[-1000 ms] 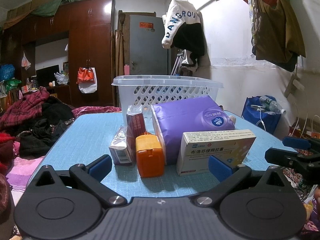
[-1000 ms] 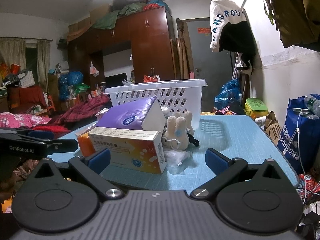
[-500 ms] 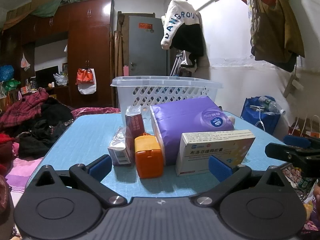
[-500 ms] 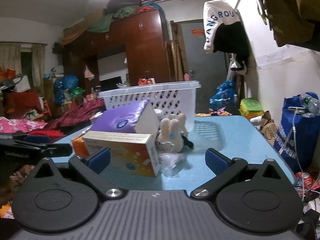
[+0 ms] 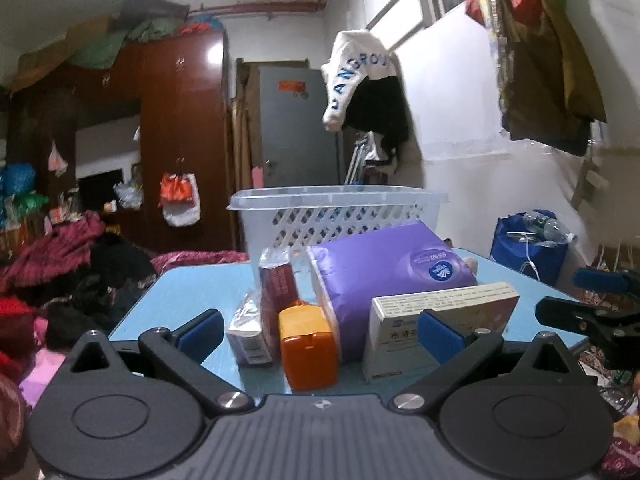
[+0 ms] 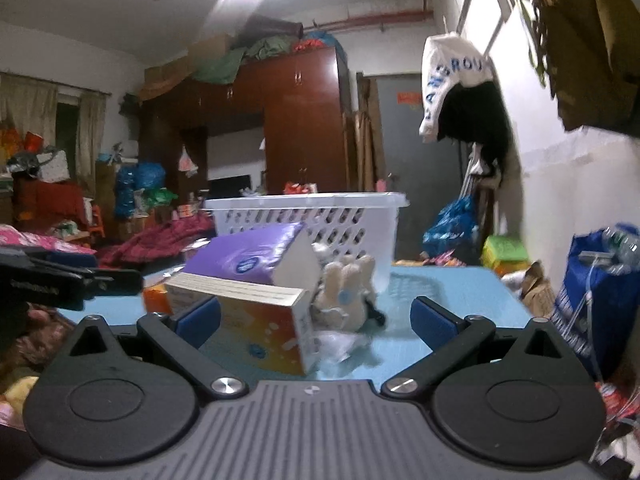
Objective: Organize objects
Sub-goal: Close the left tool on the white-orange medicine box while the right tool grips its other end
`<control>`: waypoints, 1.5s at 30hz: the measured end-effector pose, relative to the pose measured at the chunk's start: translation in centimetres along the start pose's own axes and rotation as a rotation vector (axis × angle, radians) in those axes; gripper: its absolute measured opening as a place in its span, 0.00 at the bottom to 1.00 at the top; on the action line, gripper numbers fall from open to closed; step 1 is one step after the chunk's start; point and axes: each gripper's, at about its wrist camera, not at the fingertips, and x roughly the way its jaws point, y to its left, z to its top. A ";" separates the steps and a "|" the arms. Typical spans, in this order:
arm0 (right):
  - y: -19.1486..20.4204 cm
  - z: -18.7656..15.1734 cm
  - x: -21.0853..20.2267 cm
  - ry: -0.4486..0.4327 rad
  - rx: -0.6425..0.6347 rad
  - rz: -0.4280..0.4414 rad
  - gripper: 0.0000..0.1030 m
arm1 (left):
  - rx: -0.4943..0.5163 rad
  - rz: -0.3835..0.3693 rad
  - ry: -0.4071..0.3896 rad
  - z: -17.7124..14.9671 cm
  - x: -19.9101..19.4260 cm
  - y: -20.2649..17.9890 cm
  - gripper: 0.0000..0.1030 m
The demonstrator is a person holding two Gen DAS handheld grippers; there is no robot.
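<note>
My left gripper [image 5: 320, 330] hangs with its jaws apart, holding nothing. Ahead of it on the desk [image 5: 188, 288], from its left: a small packet [image 5: 246, 330], a red box [image 5: 276, 284], an orange case [image 5: 308, 346], a purple pack [image 5: 384, 268], a medicine box [image 5: 444, 312]. The basket [image 5: 336, 216] stands behind them. My right gripper [image 6: 316, 320] is likewise spread and empty, the medicine box [image 6: 260, 320] just ahead at its left finger, a plush toy [image 6: 348, 284] beyond.

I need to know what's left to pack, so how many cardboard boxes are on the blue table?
1 sure: the medicine box at the front right, leaning on the purple tissue pack. The red packet may be another; others may be hidden.
</note>
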 end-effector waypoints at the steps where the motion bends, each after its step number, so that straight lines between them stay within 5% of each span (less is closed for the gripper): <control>1: -0.1 -0.1 0.1 0.000 -0.008 -0.008 1.00 | 0.005 -0.020 -0.009 -0.2 0.0 0.0 1.00; 3: -0.3 -0.3 0.5 0.023 -0.005 0.012 1.00 | 0.013 -0.081 -0.026 -0.6 0.0 0.0 1.00; 7: -0.2 -0.7 1.4 0.076 -0.018 0.061 0.84 | 0.020 -0.180 -0.031 -1.3 0.2 -0.3 0.93; 12: -0.3 -1.3 2.3 0.115 -0.005 0.118 0.69 | 0.041 -0.208 -0.013 -1.8 1.1 -0.7 0.70; 18: -0.1 -1.7 2.7 0.110 -0.029 0.150 0.65 | 0.056 -0.268 0.000 -2.4 2.4 -0.8 0.46; 33: 0.9 -1.8 3.0 0.091 -0.100 0.153 0.46 | 0.086 -0.260 -0.046 -2.9 3.0 -1.0 0.33; 45: 1.2 2.4 1.2 -0.018 -0.148 0.135 0.45 | 0.106 -0.243 -0.163 1.0 0.5 -1.4 0.33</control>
